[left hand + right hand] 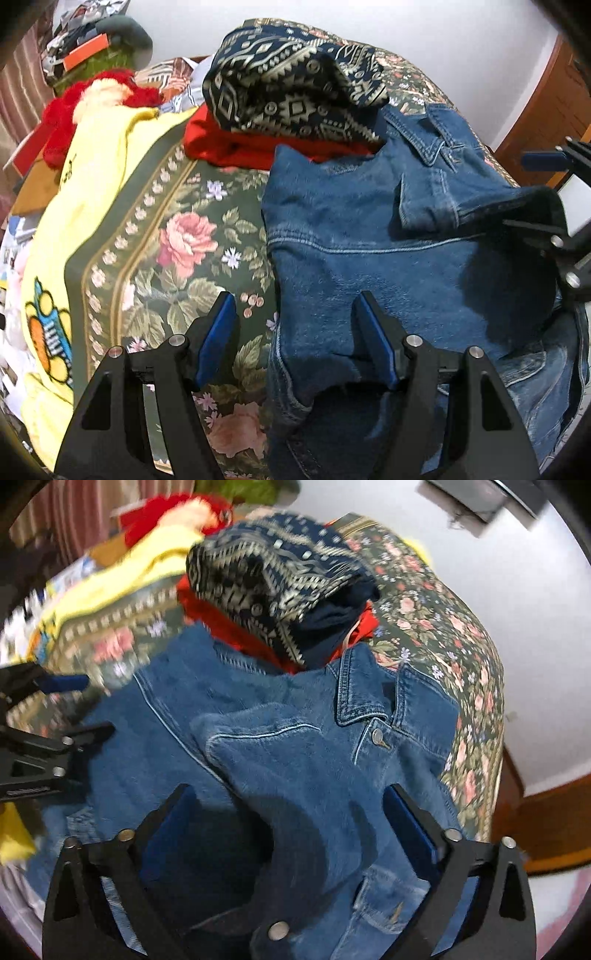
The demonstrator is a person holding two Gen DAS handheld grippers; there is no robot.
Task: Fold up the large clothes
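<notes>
Left wrist view: my left gripper point(295, 343) points steeply down with its jaws standing moderately apart and nothing pinched between them; the left edge of the denim jacket point(369, 251) runs up between the two blue pads point(218, 332), so one finger is over the floral bedspread point(177, 236) and the other over the denim. The jacket lies ahead and to the right of this claw, its body running away from me toward the patterned navy garment point(291, 85) and the red cloth point(236, 144) at its far end. A sleeve or flap is drawn out to the right, where my right gripper point(554, 221) appears at the frame's edge; whether it pinches that cloth I cannot tell from here. A yellow blanket point(99, 192) lies well to the left, apart from the jacket. Right wrist view: my right gripper point(288, 812) hangs directly above the jacket's front, jaws wide, the denim passing loose beneath and between the fingers with neither pad pressing on it. The collar point(354, 698) and a metal button point(376, 734) lie just ahead, so the jacket's long axis runs from my claw toward the collar. My left gripper point(55, 716) shows at the left margin, beside the opposite edge. I judge the right hand nearer the jacket's middle, the left nearer its side seam.
</notes>
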